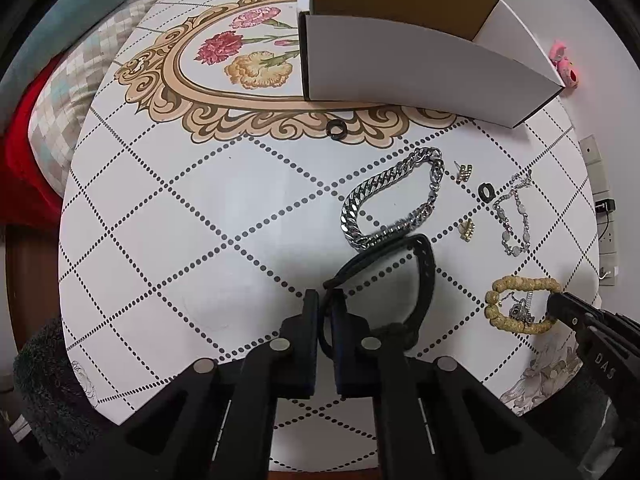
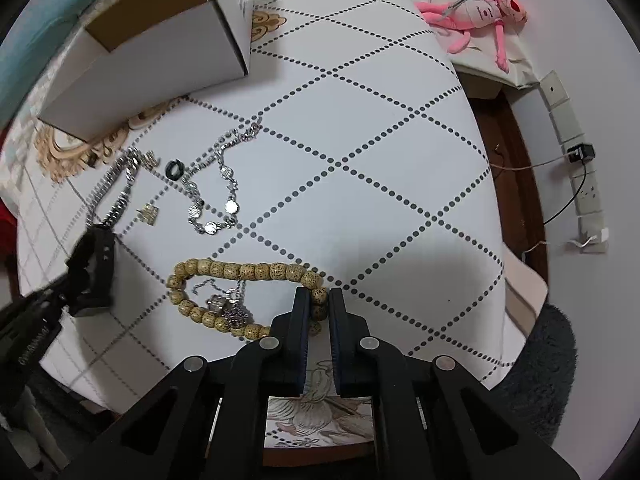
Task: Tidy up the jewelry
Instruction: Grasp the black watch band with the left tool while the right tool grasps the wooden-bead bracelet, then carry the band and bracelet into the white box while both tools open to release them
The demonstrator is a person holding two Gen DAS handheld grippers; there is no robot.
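Now left gripper clamped on black strap, right gripper pinching bead bracelet between its fingertips.

On the table, the box sits at the back, the chain bracelet lies in front of it, and the bead bracelet lies nearest, right of the strap.

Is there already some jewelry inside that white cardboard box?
Cannot tell: neither view looks down into the white cardboard box, only brown inner walls show, while the silver chain bracelet and the beaded bracelet lie on the table.
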